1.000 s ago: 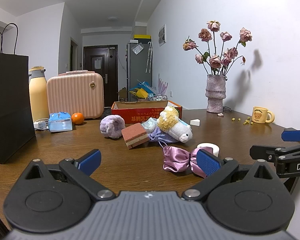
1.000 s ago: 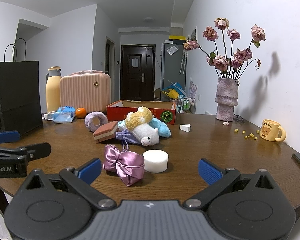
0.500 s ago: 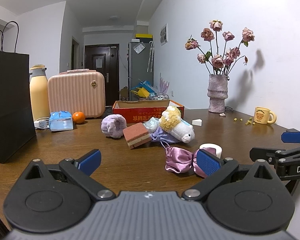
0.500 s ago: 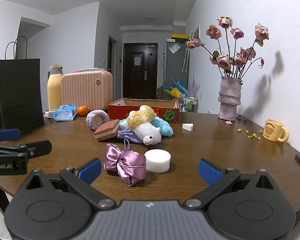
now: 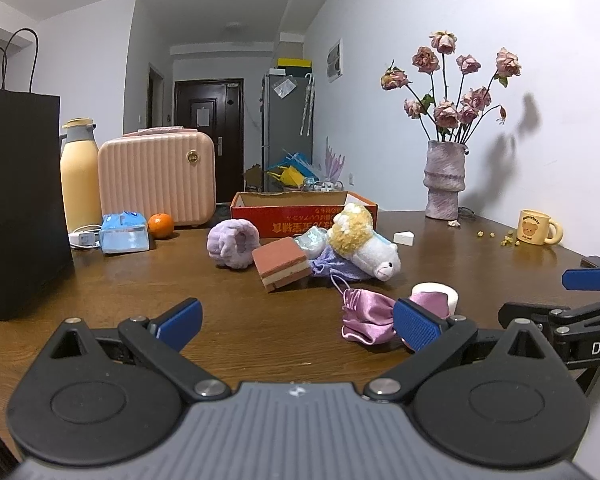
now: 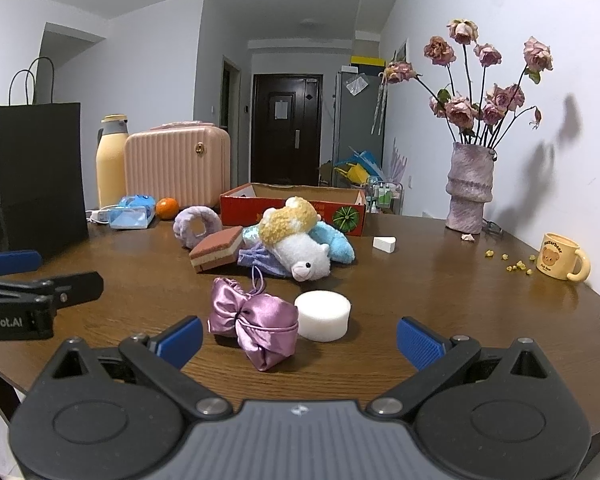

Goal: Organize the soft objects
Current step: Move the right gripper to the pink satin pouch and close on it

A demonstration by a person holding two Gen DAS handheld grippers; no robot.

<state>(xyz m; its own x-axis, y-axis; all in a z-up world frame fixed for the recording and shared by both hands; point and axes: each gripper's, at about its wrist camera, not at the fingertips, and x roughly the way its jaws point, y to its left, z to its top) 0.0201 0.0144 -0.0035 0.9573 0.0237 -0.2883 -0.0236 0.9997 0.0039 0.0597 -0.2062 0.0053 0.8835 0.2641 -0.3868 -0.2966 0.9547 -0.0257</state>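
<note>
On the brown table, a pile of soft things lies mid-way: a plush sheep [image 6: 296, 240] [image 5: 364, 240], a lilac fluffy ring [image 6: 196, 226] [image 5: 232, 242], a brown-and-cream sponge block [image 6: 216, 252] [image 5: 284, 262], a blue plush [image 6: 336, 242] and a lavender pouch [image 6: 260, 260]. Closer in lie a purple satin pouch [image 6: 256, 320] [image 5: 368, 316] and a white foam cylinder [image 6: 323, 314] [image 5: 440, 292]. An open red cardboard box [image 6: 292, 204] [image 5: 300, 210] stands behind the pile. My left gripper [image 5: 296, 318] and right gripper [image 6: 298, 336] hover open and empty near the front edge.
A black paper bag [image 5: 16, 200], a yellow bottle [image 5: 78, 172], a pink case [image 5: 156, 180], a tissue pack [image 5: 122, 234] and an orange [image 5: 161, 225] stand at the left. At the right are a vase of dried roses [image 6: 470, 188] and a yellow mug [image 6: 560, 256].
Both grippers have drifted slightly forward toward the satin pouch and foam cylinder; both stay open. Nothing on the table has moved.
</note>
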